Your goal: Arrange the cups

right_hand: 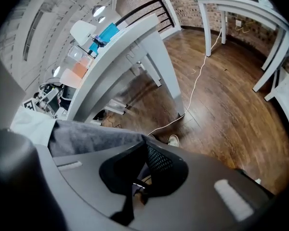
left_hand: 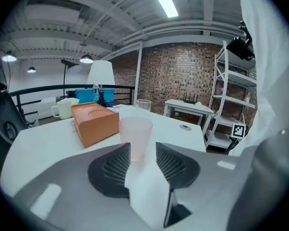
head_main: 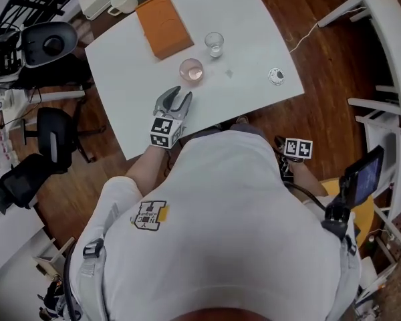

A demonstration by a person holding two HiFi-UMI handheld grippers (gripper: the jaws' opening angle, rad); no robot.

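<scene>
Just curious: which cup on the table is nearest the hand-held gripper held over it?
The pink cup, straight ahead of the left hand-held gripper; the clear glass stands farther back, beside the orange box.

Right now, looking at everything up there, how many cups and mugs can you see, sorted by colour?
pink cup: 1
clear cup: 1
white mug: 1
Total: 3

one pink cup [head_main: 191, 70], one clear cup [head_main: 214, 44], one orange box [head_main: 164, 24]
</scene>
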